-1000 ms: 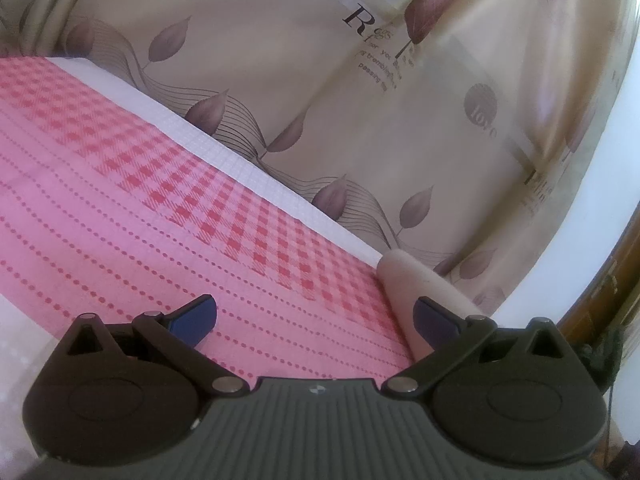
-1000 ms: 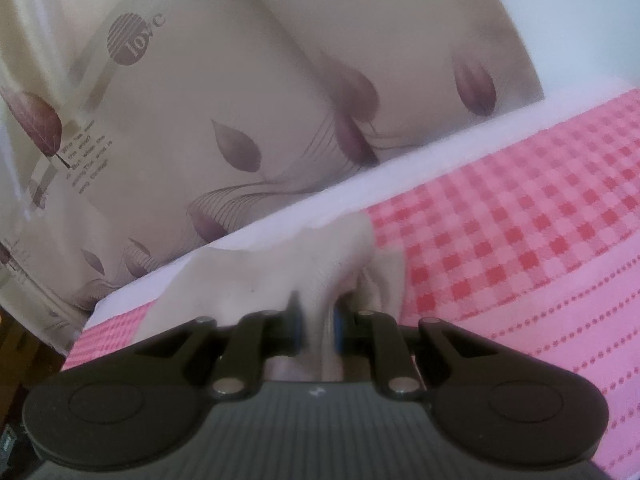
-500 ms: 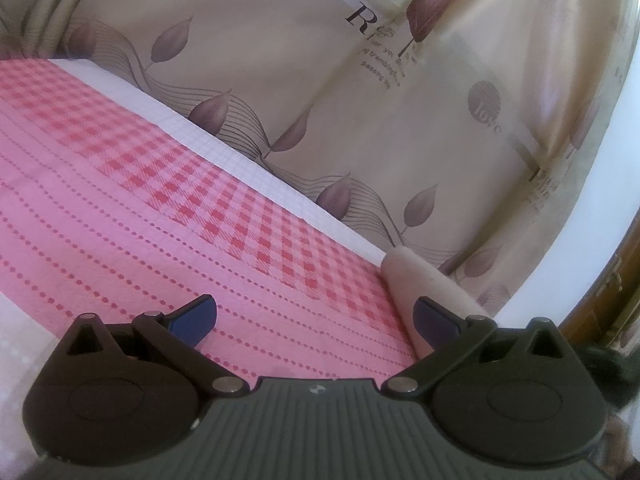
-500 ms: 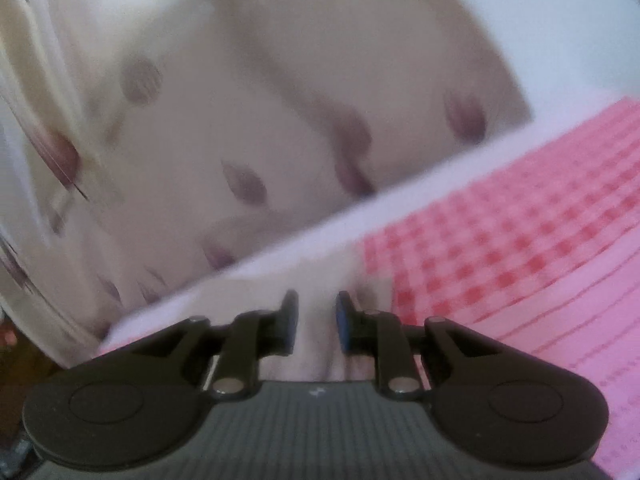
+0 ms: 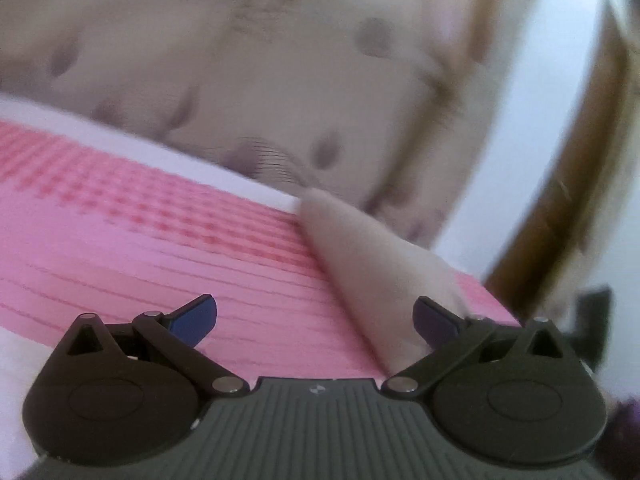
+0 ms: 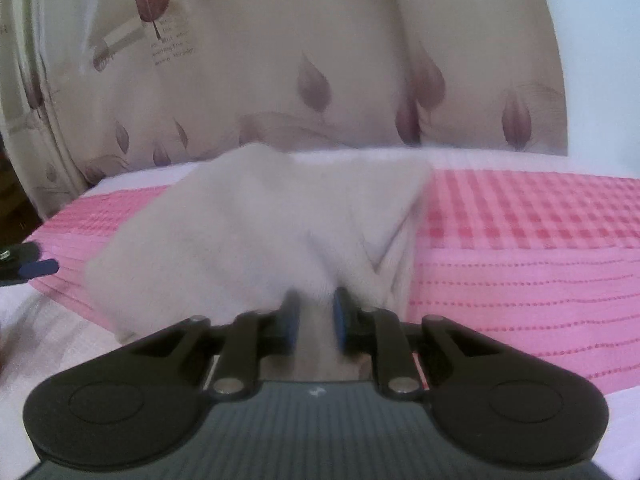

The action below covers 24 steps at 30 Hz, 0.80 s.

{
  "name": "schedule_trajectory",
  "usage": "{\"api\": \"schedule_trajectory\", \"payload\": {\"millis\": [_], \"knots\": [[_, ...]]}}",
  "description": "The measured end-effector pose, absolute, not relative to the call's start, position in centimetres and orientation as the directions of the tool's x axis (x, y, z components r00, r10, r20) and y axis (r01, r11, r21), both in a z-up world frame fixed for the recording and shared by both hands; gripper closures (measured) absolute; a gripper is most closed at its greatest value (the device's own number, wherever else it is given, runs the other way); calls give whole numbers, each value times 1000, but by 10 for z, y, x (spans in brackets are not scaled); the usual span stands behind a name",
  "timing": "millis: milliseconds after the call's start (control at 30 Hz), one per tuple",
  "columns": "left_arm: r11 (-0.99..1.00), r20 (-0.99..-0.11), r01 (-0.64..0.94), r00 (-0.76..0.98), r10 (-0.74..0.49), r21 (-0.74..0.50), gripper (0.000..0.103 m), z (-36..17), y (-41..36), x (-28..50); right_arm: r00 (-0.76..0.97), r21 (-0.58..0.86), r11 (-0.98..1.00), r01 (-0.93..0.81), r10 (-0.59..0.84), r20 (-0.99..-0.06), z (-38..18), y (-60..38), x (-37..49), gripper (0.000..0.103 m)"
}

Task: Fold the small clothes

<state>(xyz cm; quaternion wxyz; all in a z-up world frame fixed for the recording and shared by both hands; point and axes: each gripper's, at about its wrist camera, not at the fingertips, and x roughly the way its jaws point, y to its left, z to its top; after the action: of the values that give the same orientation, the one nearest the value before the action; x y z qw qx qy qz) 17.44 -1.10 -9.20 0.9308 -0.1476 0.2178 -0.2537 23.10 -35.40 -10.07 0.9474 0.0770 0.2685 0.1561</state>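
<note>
Right wrist view showed the right gripper (image 6: 314, 318) clamped on a beige cloth (image 6: 240, 236) stretching away across the pink bedspread (image 6: 520, 264); left gripper (image 5: 314, 316) gaped wide, empty.

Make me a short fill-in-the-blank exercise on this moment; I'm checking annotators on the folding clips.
1. The beige cloth lies on a bedspread whose main colour is ____.
2. The left gripper has its fingers spread ____, with nothing between them.
3. The right gripper has its fingers nearly together, pinching the ____.
4. Behind the bed hangs a curtain printed with ____.

Missing words: pink; open; cloth; leaves
</note>
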Motion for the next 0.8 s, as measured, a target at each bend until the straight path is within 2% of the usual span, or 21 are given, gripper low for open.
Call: {"api": "schedule_trajectory", "payload": {"millis": [200, 333, 500, 633, 767, 800], "knots": [[838, -446, 535, 729, -520, -103, 0, -93, -93, 162, 800, 377, 890, -258, 416, -433, -110, -377, 233, 86], [848, -515, 530, 720, -465, -24, 0, -104, -132, 175, 800, 377, 889, -261, 417, -432, -110, -376, 233, 86], [901, -527, 431, 753, -394, -58, 1, -111, -146, 204, 802, 376, 888, -265, 419, -425, -110, -375, 232, 86], [944, -587, 331, 762, -274, -11, 2, -116, -157, 220, 803, 381, 885, -269, 424, -418, -111, -377, 232, 86], [973, -534, 206, 837, -122, 100, 0, -113, -156, 214, 803, 388, 881, -269, 428, -414, -112, -379, 229, 86], [983, -529, 161, 844, -88, 94, 0, -113, -149, 212, 804, 382, 884, -269, 424, -417, -112, -378, 229, 86]]}}
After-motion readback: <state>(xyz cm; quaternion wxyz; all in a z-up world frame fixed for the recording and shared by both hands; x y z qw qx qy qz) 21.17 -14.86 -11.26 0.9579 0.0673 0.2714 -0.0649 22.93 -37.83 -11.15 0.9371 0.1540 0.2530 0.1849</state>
